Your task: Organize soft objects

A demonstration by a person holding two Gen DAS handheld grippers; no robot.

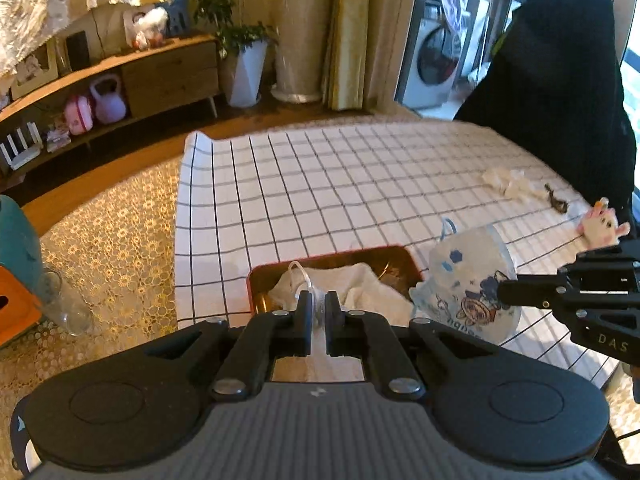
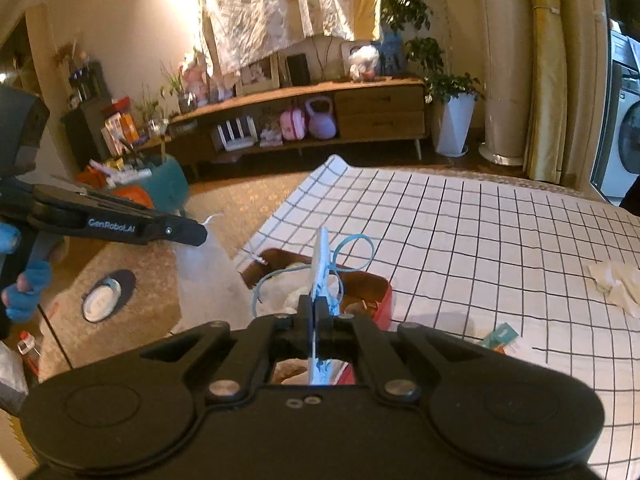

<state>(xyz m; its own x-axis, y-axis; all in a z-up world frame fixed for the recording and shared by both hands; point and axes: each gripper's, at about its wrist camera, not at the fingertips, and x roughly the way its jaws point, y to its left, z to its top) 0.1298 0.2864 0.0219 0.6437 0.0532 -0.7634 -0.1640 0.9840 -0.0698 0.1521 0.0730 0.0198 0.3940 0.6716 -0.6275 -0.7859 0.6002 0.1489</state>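
While both handheld tools hang low over the near edge of the table, the left gripper (image 1: 319,312) has its two black fingers drawn close on a thin white elastic loop (image 1: 303,276) that rises from a white cloth face mask (image 1: 352,288) lying in the red, gold-lined rectangular tin (image 1: 404,258). Reaching in level from the right, the right gripper (image 2: 315,312) has its fingers pressed tight on the edge of a child's face mask with blue cartoon print (image 1: 472,288), held upright on its edge just above and beside the tin's right end, its light-blue ear loops (image 2: 352,248) curling free over the box. A hand in a blue glove (image 2: 24,280) grips the left tool's handle. Beyond the tin stretches the white tablecloth with a black grid (image 1: 320,184), laid over a gold lace cover (image 1: 112,232). Farther right on the cloth lie a crumpled white tissue (image 1: 504,182), a small dark brown object (image 1: 554,198) I cannot identify, and a small pink-and-white plush toy (image 1: 600,226) at the table's edge beside a dark high-backed chair (image 1: 560,80). A clear glass (image 1: 66,304) stands at the left. Across the room are a low wooden sideboard (image 2: 320,120) and a potted plant in a white pot (image 2: 454,124).
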